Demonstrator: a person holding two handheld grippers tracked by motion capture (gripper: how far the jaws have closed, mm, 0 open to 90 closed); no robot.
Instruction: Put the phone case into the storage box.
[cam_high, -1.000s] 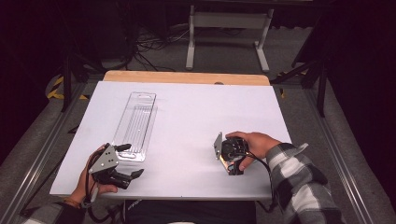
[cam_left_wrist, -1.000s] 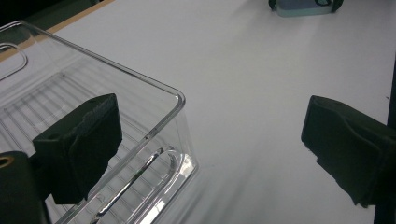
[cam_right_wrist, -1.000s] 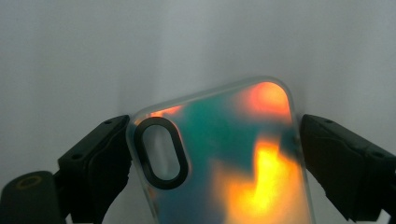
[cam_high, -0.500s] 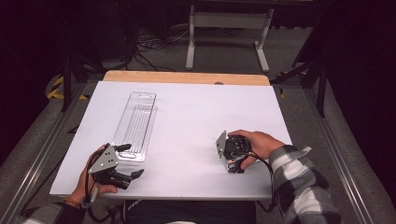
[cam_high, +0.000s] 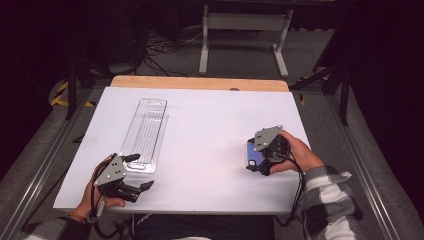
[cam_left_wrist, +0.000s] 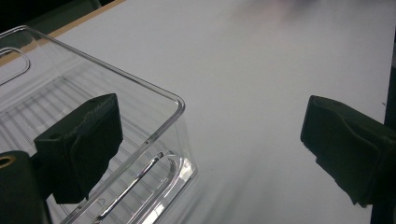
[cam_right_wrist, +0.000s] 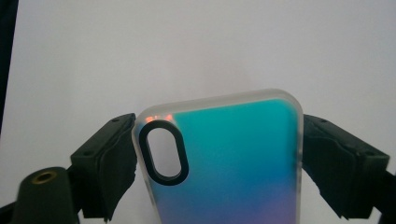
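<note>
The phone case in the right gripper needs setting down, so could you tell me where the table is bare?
The white table is bare between the clear plastic packaging tray and the right gripper holding the phone case, and along the far edge. It is crowded at the near left, around the left gripper.

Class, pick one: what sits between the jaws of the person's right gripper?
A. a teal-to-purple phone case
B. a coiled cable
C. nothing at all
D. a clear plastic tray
A: in the right gripper view both jaws of the right gripper press the side edges of the phone case.
</note>
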